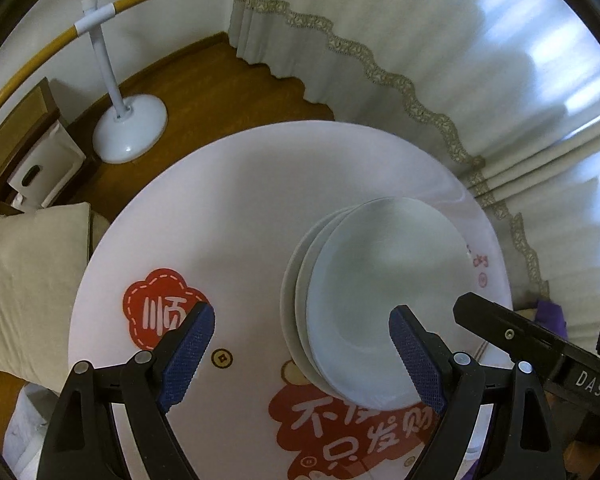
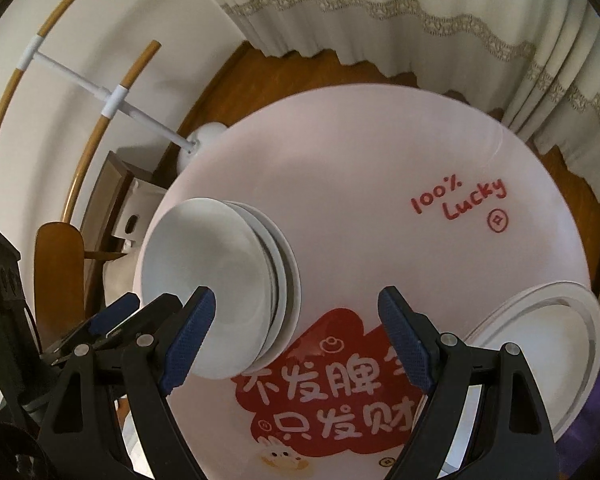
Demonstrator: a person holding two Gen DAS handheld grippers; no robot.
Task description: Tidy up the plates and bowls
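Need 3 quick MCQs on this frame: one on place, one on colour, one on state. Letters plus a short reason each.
1. Where does the large plate lie?
A. on the stack of dishes
B. apart, at the table's edge
C. on the floor

2. What colour are the pads of the tongs?
A. blue
B. green
C. yellow

3. How do the right tongs stand?
A. shut on a plate
B. shut on nothing
C. open, holding nothing

Answers: 1 B, it lies at the rim of the round table, away from the stack of dishes. 2 A, the pads are blue. 3 C, the jaws stand wide with only tabletop between them.
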